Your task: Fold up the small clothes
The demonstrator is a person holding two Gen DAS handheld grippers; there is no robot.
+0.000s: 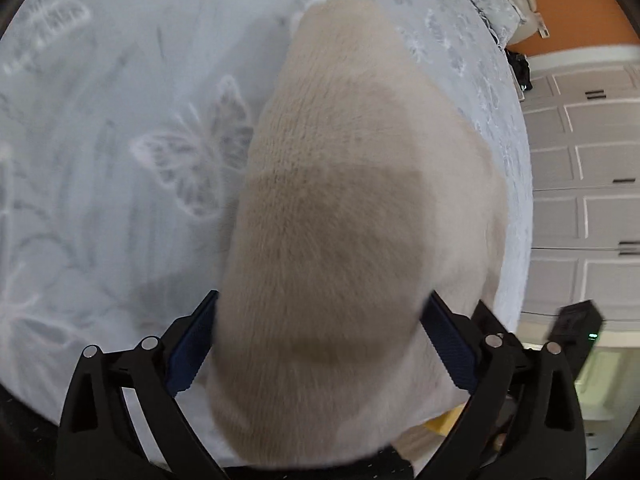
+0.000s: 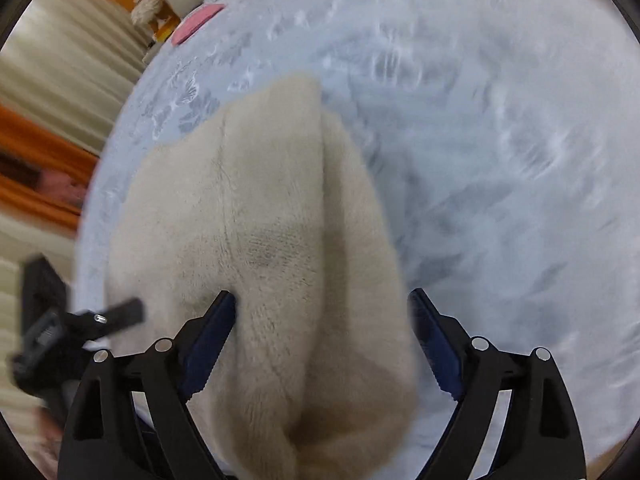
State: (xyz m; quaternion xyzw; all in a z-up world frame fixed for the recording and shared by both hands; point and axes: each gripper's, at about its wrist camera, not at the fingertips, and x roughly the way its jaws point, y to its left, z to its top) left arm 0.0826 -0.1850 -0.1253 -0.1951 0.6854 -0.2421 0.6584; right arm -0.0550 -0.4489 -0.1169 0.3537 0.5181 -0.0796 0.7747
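Your left tongs gape around the cream fleece garment. Your right tongs likewise gape, angled down over the bed.

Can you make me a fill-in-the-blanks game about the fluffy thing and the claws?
1. The fluffy garment between the fingers of the left claw is ____ in color.
2. The bedspread under it is printed with ____.
3. Near the far edge of the bed in the right wrist view lies a flat ____ thing.
4. The right claw has ____ pads on its fingers.

Missing words: cream; butterflies; pink; blue
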